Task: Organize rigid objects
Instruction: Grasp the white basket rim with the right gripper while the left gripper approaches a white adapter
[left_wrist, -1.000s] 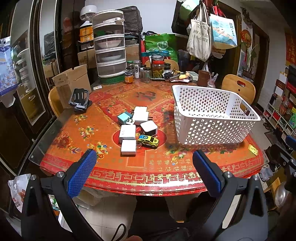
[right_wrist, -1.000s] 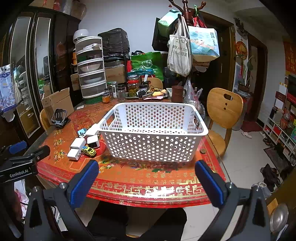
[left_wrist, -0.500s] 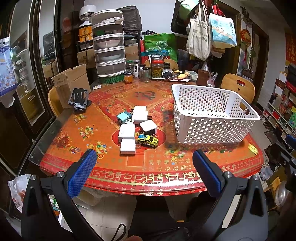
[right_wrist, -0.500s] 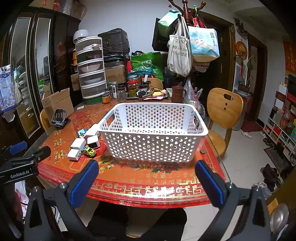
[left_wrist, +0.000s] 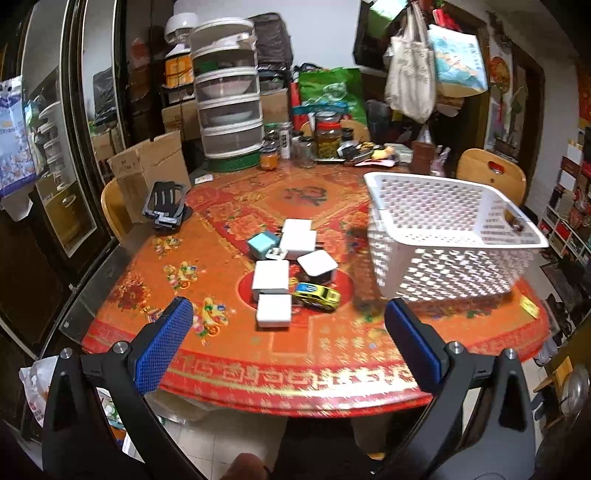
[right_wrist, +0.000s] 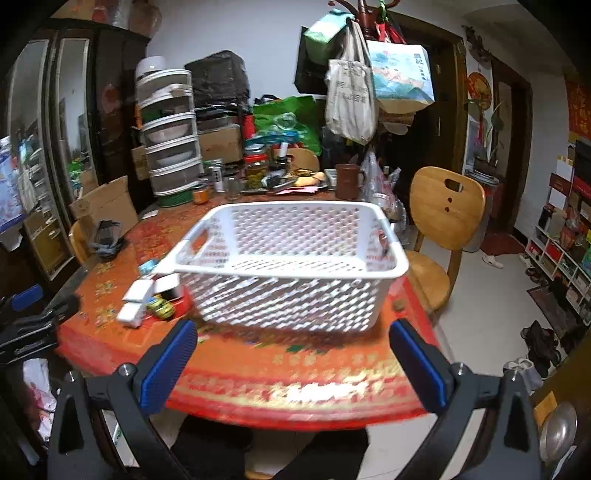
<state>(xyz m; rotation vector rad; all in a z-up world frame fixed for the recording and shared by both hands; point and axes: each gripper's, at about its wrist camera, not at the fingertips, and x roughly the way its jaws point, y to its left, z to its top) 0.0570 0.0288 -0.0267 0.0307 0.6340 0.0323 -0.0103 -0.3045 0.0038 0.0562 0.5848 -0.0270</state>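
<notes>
Two hand-held grippers, left hand-held gripper (left_wrist: 284, 332) and right hand-held gripper (right_wrist: 291, 350), hang spread and empty just off the near edge of the counter (left_wrist: 229, 365). Both have moved in closer than half a second ago, and the views now blur with motion, so the reach seems to be starting. Nothing is sorted yet: white boxes (left_wrist: 272, 310), a yellow toy car (left_wrist: 317, 296) and a teal box (left_wrist: 263, 244) cluster mid-counter, beside the empty white basket (right_wrist: 288, 266) toward the right edge.

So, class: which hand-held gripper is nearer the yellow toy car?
Left. The left hand-held gripper faces the yellow toy car directly; the right hand-held gripper fronts the white basket.
</notes>
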